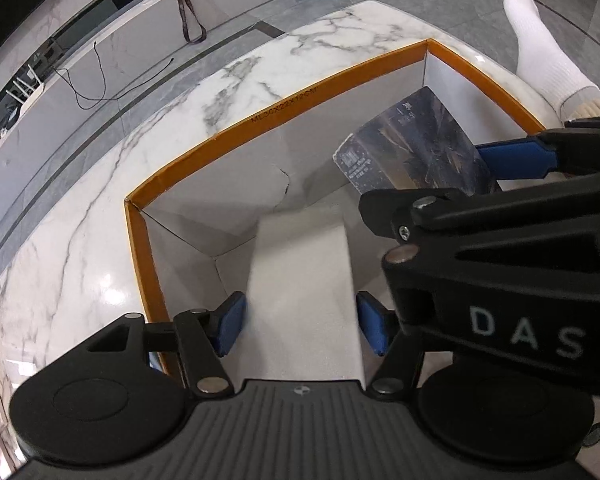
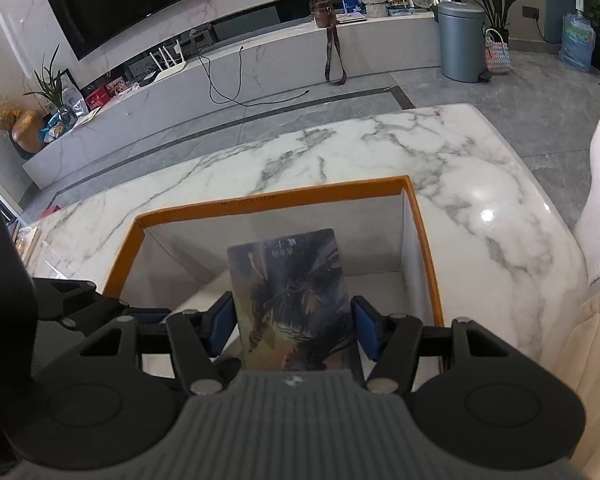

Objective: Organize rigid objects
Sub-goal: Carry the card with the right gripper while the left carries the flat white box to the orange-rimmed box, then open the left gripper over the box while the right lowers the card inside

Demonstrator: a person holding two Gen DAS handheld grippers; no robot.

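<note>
1. Keep the left gripper (image 1: 300,324) square over the white box (image 1: 300,272), low inside the orange-rimmed carton (image 1: 260,122) on the marble table (image 2: 460,160). Blue pads sit close at both its sides; cannot tell whether pressing or just clear.
2. Seat that box flat on the carton floor before parting the pads fully, then lift straight up to avoid dragging it.
3. Hold the right gripper (image 2: 294,324) clamped on the dark printed box (image 2: 292,280), tilted over the carton's right part. Lower it beside the white box, not onto it.
4. Mind the crossing of the two tools, with the right one lying over the left one's right finger in the left wrist view.
5. Hidden:
   - the carton's near wall
   - the white box's underside and its contact with the floor
   - the dark box's lower end
   - the print on the dark box, too blurred to read
</note>
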